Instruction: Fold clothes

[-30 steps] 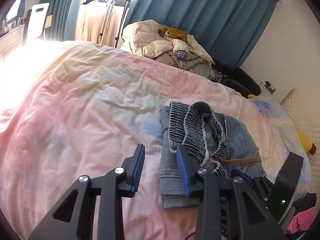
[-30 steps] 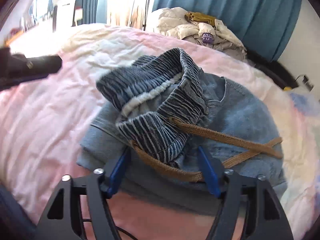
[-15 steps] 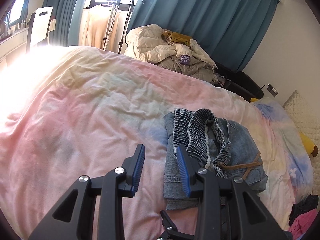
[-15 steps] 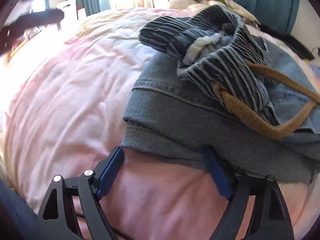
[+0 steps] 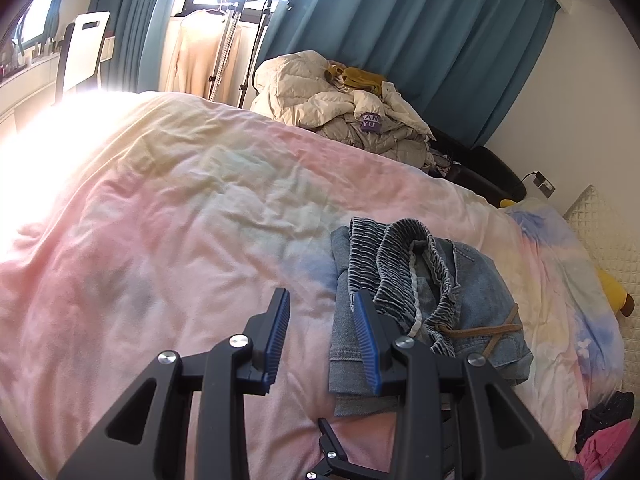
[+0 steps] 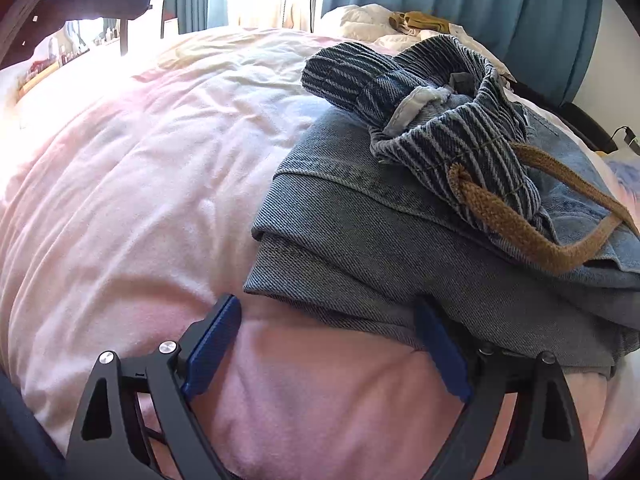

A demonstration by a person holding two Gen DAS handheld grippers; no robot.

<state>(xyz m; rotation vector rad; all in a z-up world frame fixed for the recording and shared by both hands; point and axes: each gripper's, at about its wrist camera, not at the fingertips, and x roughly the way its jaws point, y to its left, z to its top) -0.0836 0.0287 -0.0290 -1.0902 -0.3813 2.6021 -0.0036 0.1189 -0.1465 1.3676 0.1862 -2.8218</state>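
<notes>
Folded blue jeans (image 5: 476, 300) with a striped elastic waistband (image 6: 452, 120) and a brown drawstring (image 6: 516, 224) lie on the pink bedspread (image 5: 160, 240). My right gripper (image 6: 326, 346) is low at the near edge of the pile, open wide. Its left finger (image 6: 212, 344) rests on the bedspread and its right finger (image 6: 440, 356) sits tucked at the denim's bottom edge. Nothing is pinched. My left gripper (image 5: 322, 340) hovers just left of the jeans, partly open, with only bedspread seen between its fingers. A bit of the right gripper (image 5: 332, 452) shows below it.
A heap of pale jackets (image 5: 340, 108) lies at the bed's far side before teal curtains (image 5: 420, 40). A clothes rack (image 5: 240, 40) and white chair (image 5: 82, 52) stand at the back left. A quilted pillow (image 5: 604, 240), a yellow toy (image 5: 612, 288) and dark and pink clothes (image 5: 604, 428) are on the right.
My right gripper has let go of the waistband, dropped down and back to the near edge of the jeans, and spread its jaws wider. The left gripper has barely moved.
</notes>
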